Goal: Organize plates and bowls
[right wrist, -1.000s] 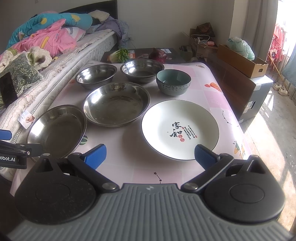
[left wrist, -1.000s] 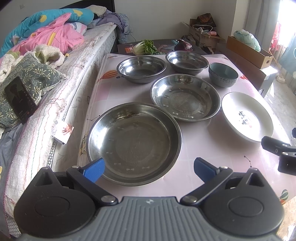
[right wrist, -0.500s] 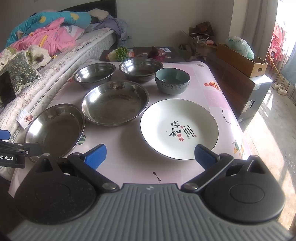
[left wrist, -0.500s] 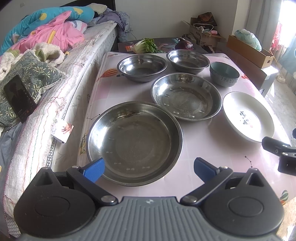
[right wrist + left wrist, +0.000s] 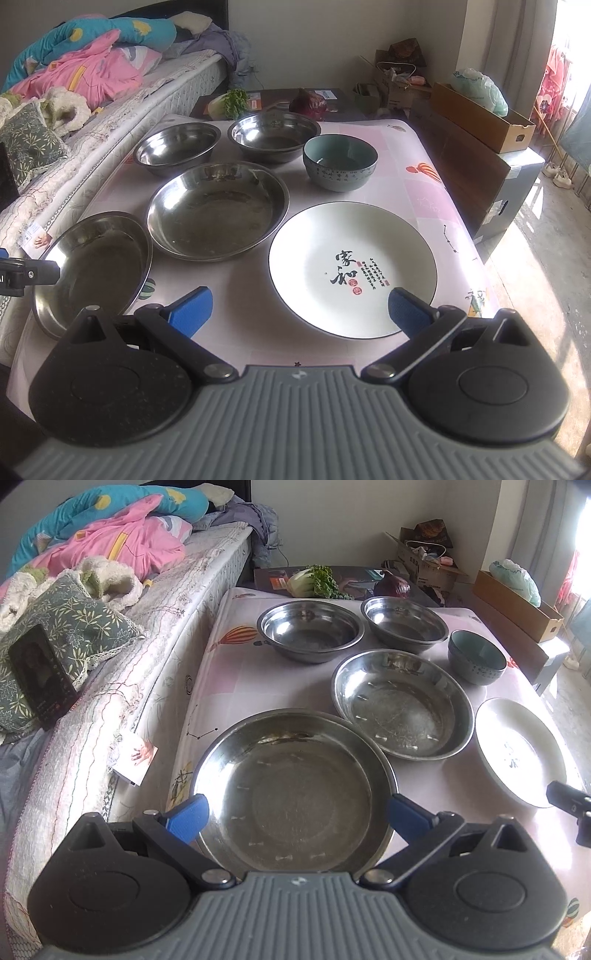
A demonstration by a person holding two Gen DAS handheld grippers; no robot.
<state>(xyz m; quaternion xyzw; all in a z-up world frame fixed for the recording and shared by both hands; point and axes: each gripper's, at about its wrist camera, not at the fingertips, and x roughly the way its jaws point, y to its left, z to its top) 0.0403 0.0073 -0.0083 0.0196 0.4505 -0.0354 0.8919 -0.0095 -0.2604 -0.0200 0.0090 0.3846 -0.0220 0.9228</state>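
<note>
A pink table (image 5: 229,686) holds a large steel plate (image 5: 291,794) at the front left, a second steel plate (image 5: 402,705) behind it, two steel bowls (image 5: 310,631) (image 5: 404,624) at the back, a teal ceramic bowl (image 5: 476,657) and a white plate with red and black writing (image 5: 351,269). My left gripper (image 5: 295,816) is open, its blue fingers on either side of the large steel plate's near part. My right gripper (image 5: 299,306) is open over the white plate's near edge.
A bed (image 5: 110,635) with quilts, a pillow and a phone (image 5: 40,675) runs along the table's left side. A cabbage (image 5: 314,581) and a purple onion (image 5: 391,587) lie on a dark stand behind. Cardboard boxes (image 5: 480,118) stand to the right.
Both grippers have moved forward toward the dishes. The left now straddles the large steel plate and the right has closed in on the white plate. Both stay open.
</note>
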